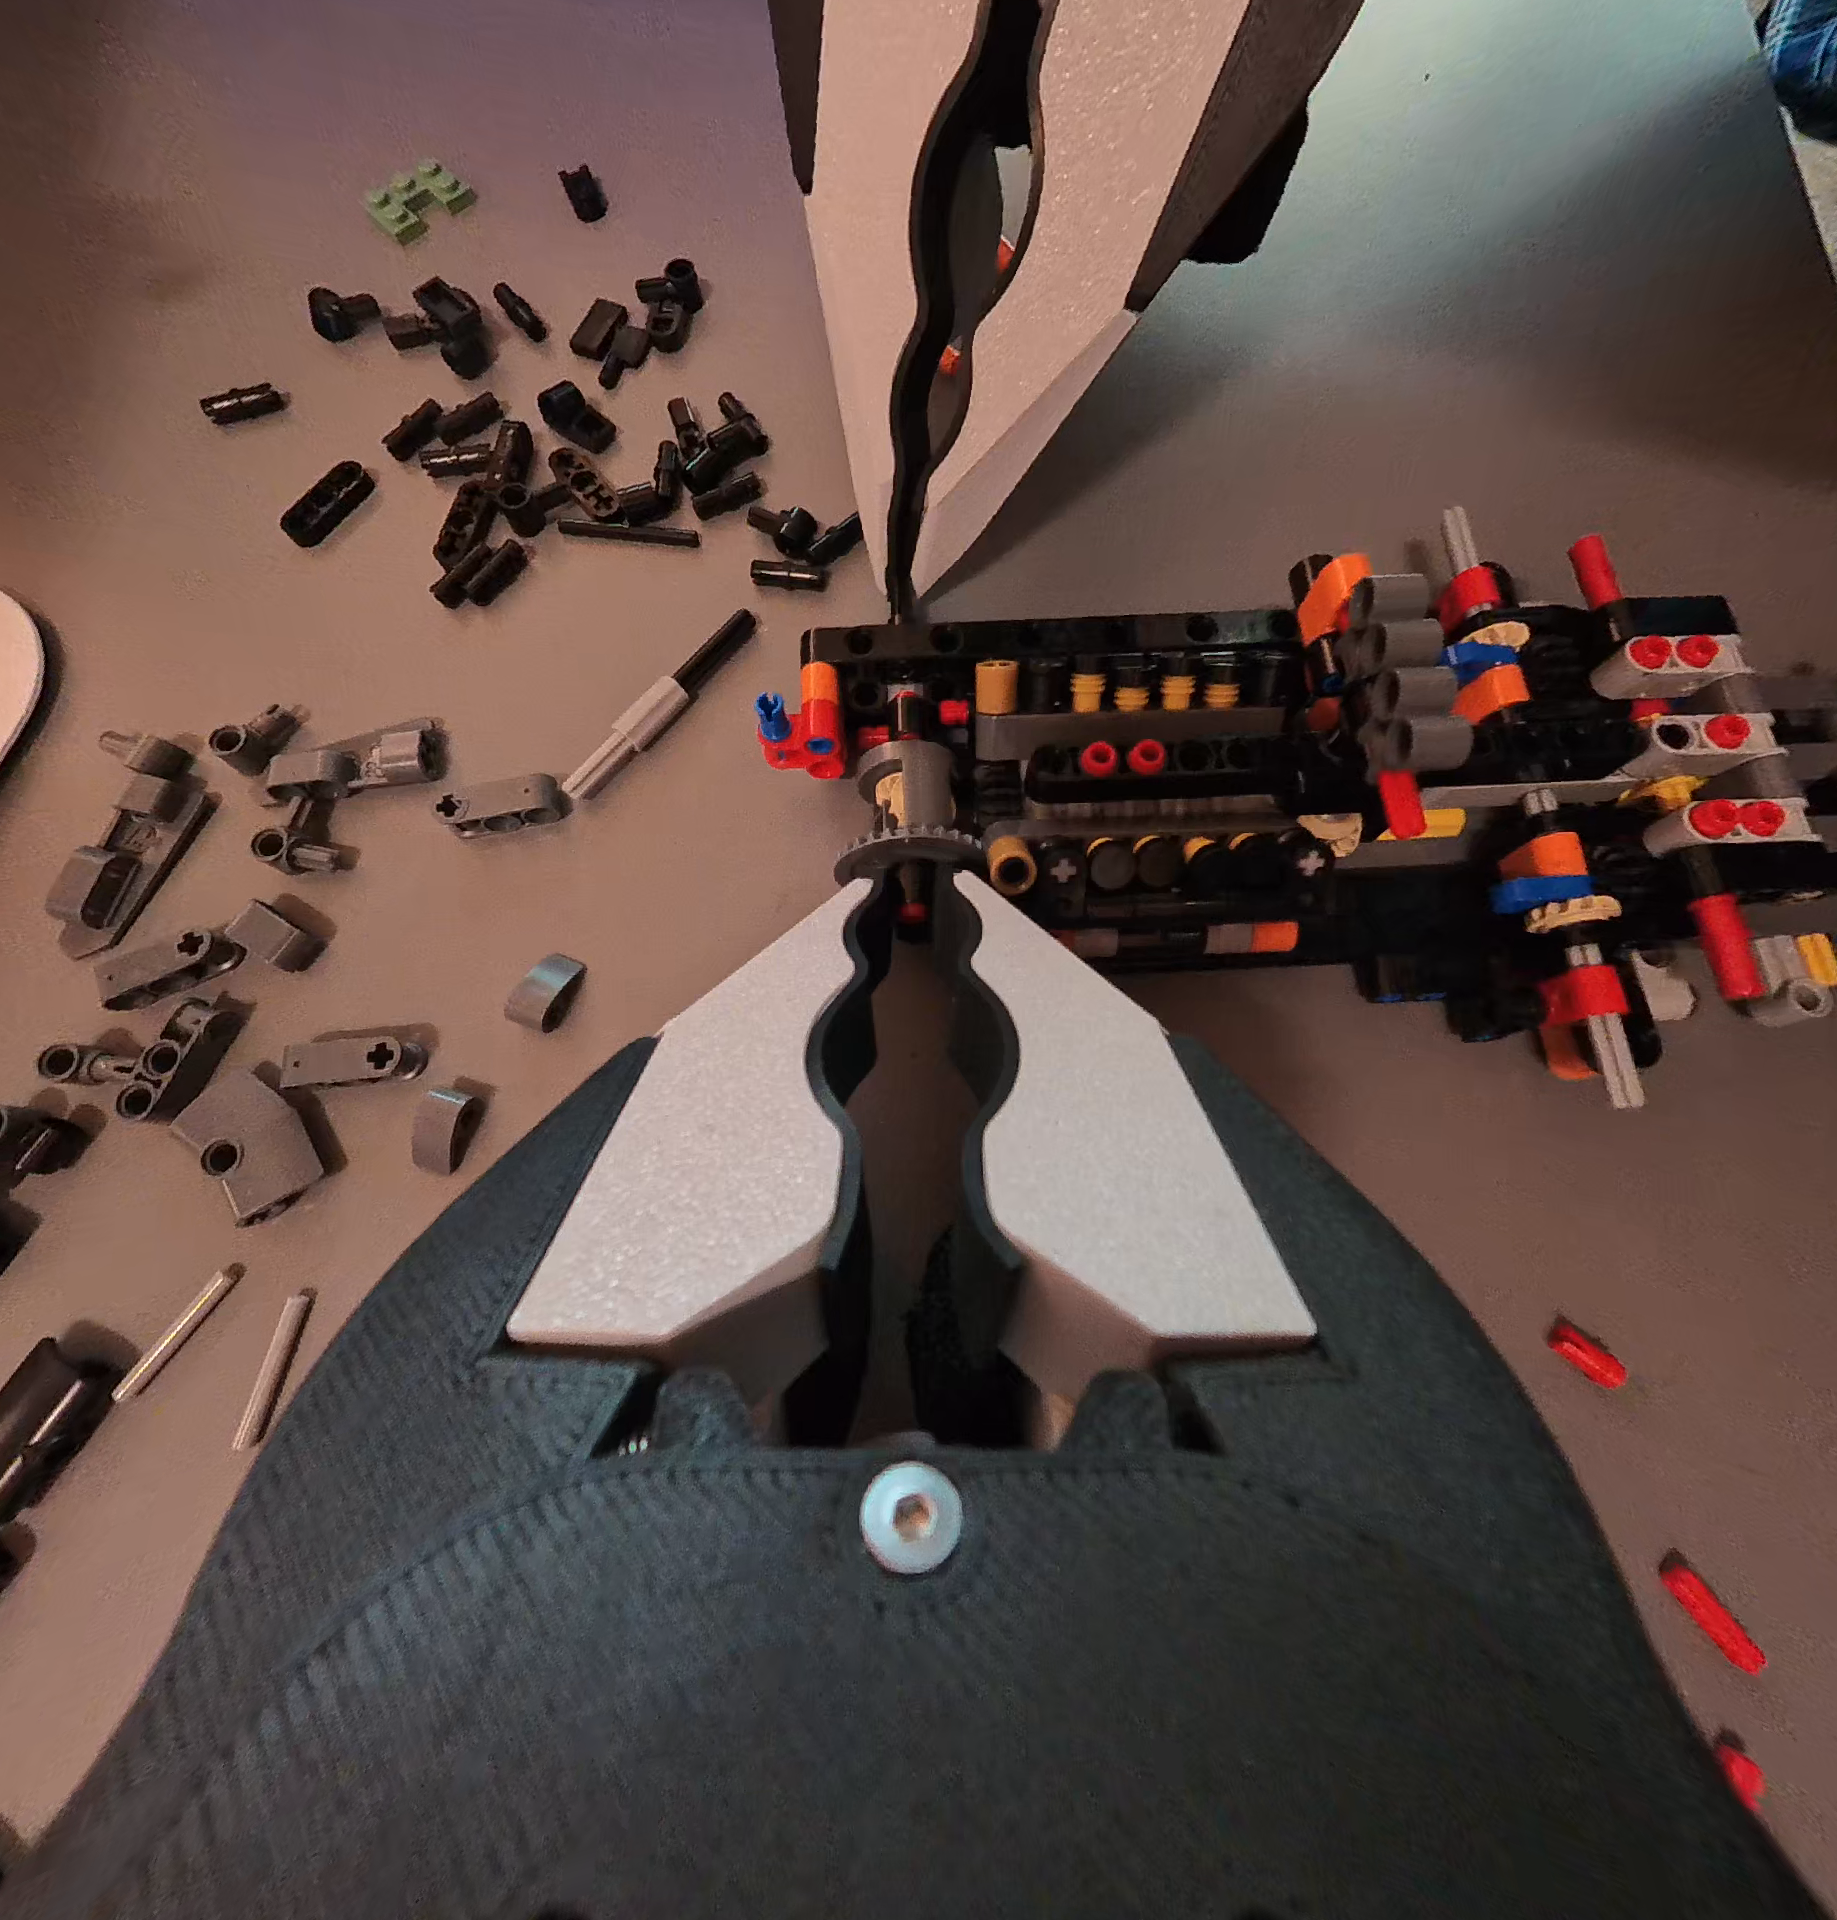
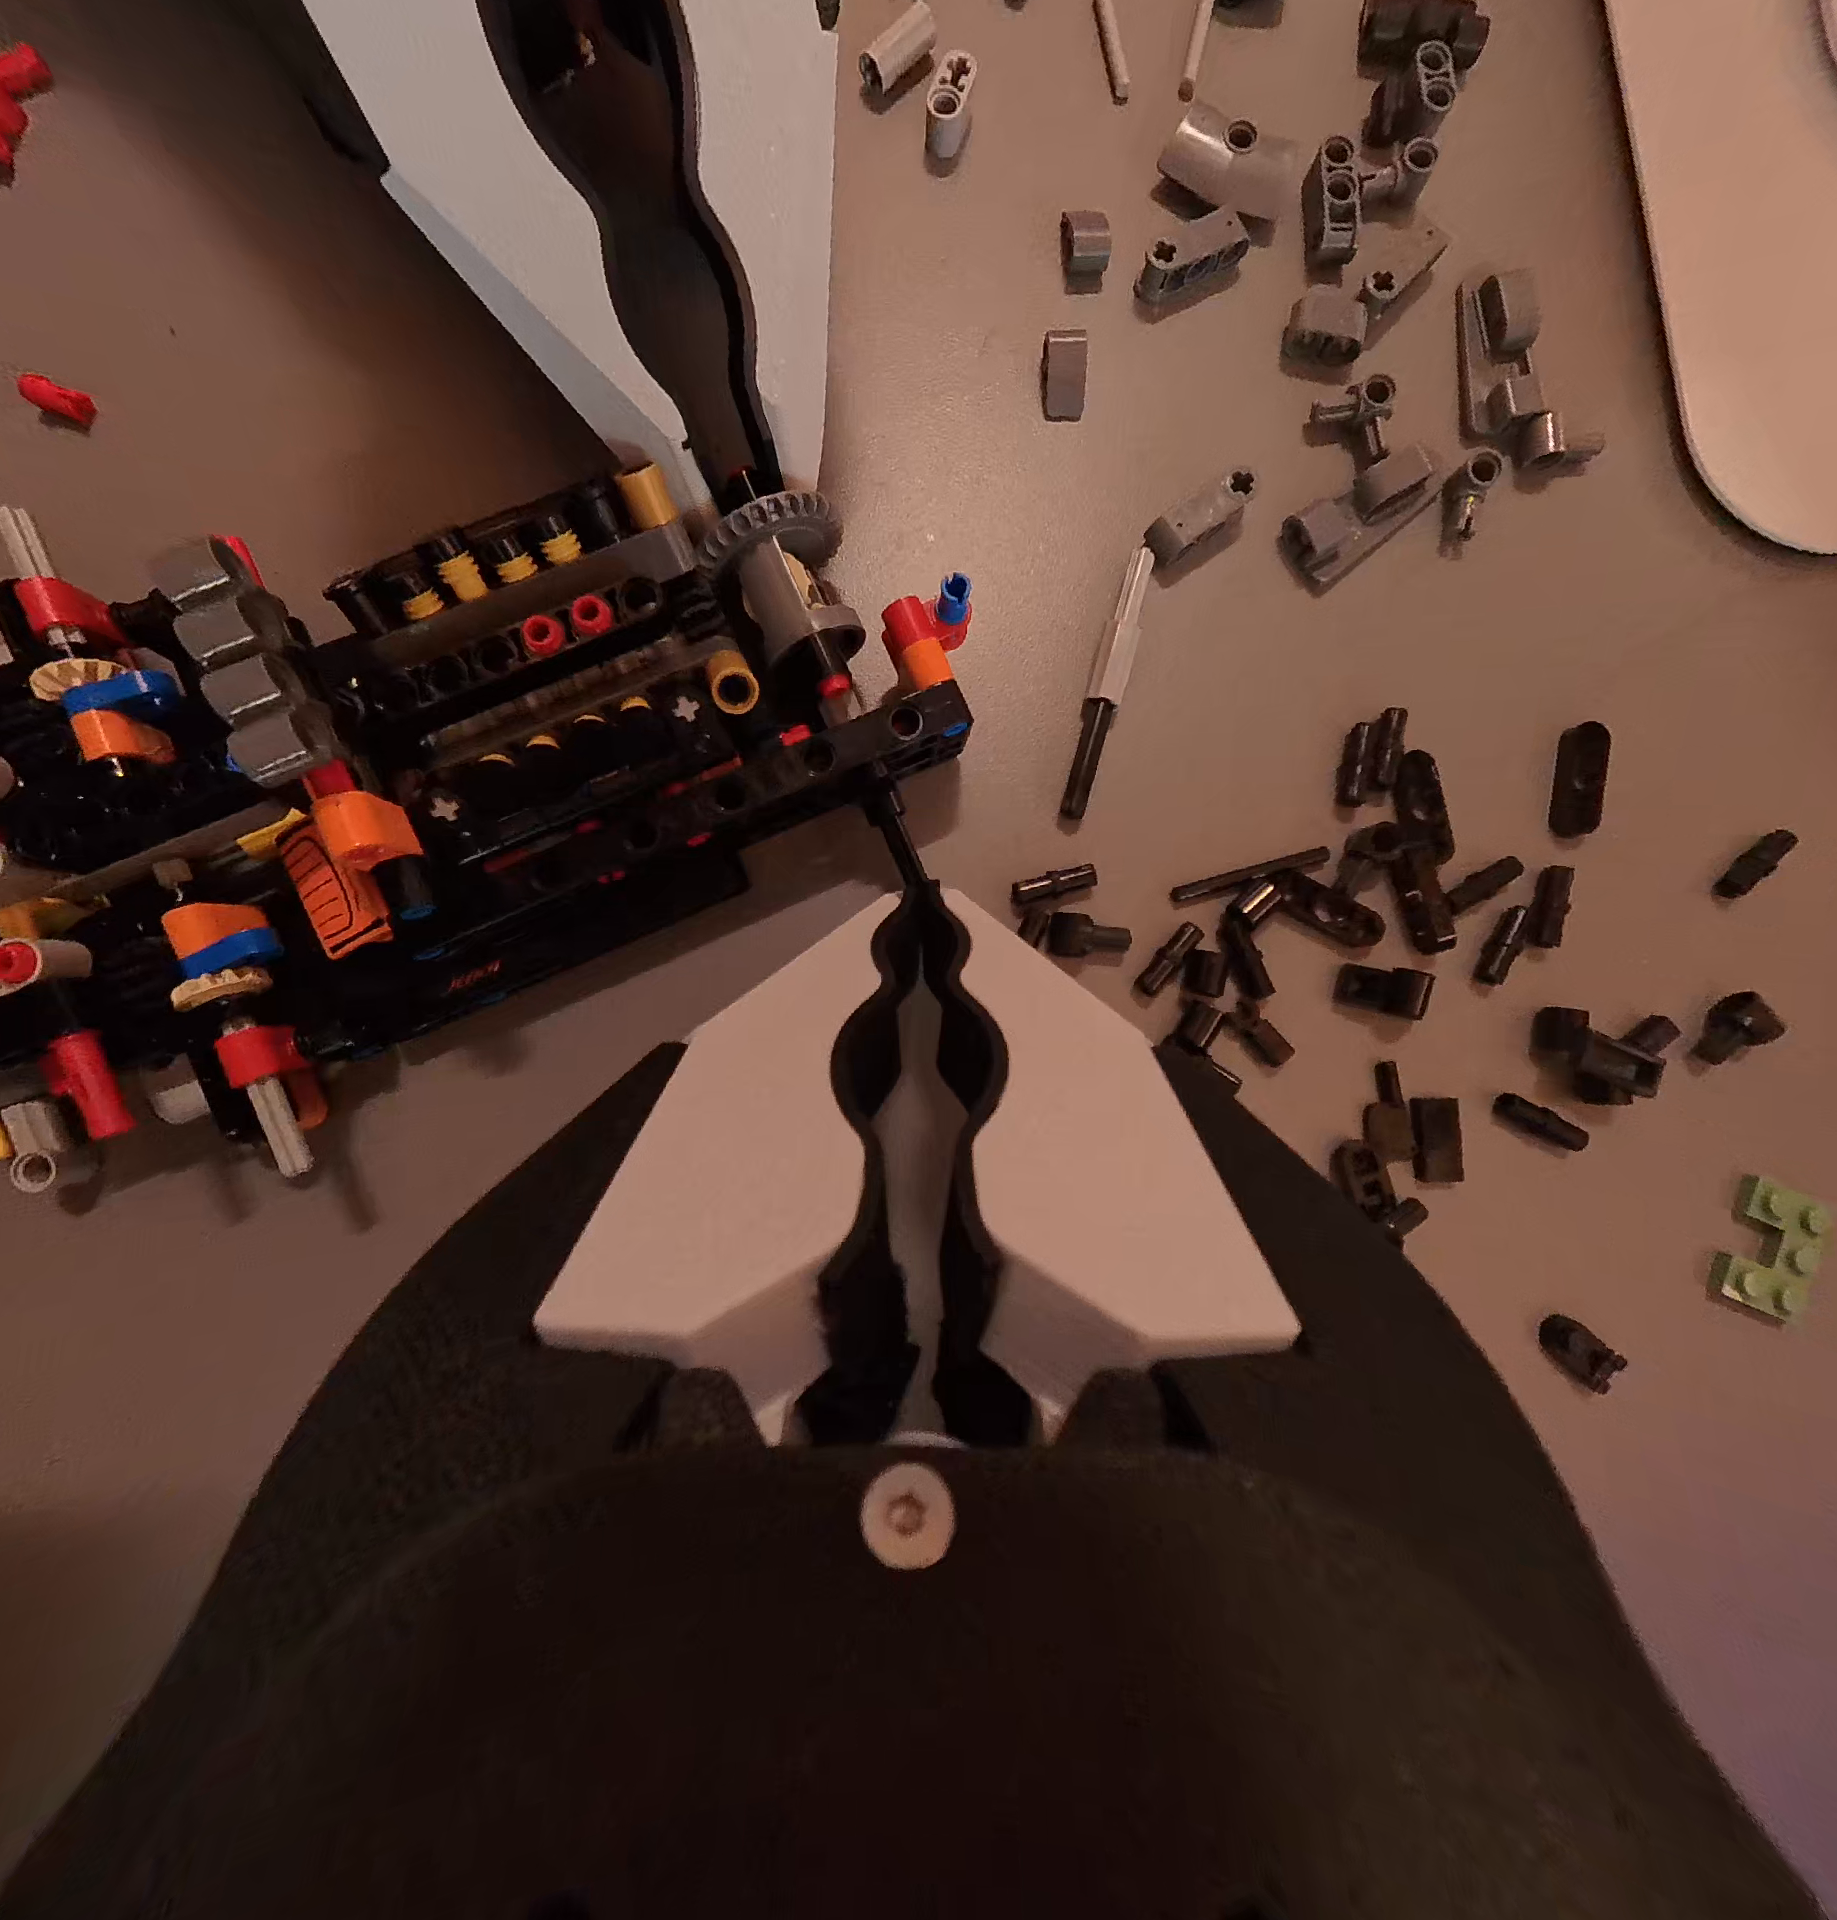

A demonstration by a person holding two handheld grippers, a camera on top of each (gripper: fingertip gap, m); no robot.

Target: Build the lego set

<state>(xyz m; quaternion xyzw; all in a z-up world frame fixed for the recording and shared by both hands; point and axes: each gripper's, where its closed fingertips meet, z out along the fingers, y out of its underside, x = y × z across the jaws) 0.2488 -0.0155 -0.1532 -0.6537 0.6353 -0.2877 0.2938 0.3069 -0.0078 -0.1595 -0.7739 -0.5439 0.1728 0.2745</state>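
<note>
A partly built lego chassis [image 1: 1257, 769] of black beams with red, orange, yellow and blue parts lies on the table; it also shows in the right wrist view [image 2: 478, 748]. At its end a grey gear [image 1: 898, 857] sits on a cross axle. My left gripper [image 1: 912, 899] is shut on the near end of that axle, right by the gear [image 2: 774, 520]. My right gripper [image 2: 919, 904] is shut on a thin black axle [image 2: 898, 836] whose far tip touches the chassis's outer black beam. It comes in from the opposite side [image 1: 903, 608].
Loose black pins and connectors [image 1: 540, 447] and grey pieces [image 1: 197, 935] lie beside the chassis's end. A green plate [image 2: 1776, 1247], a white-and-black axle [image 2: 1106, 665], red pins [image 1: 1709, 1621] and a white rounded object [image 2: 1745, 312] also lie on the table. The green plate [image 2: 1776, 1247] is about 20 cm from my right fingertips. Look for it in the left wrist view [image 1: 412, 196] too.
</note>
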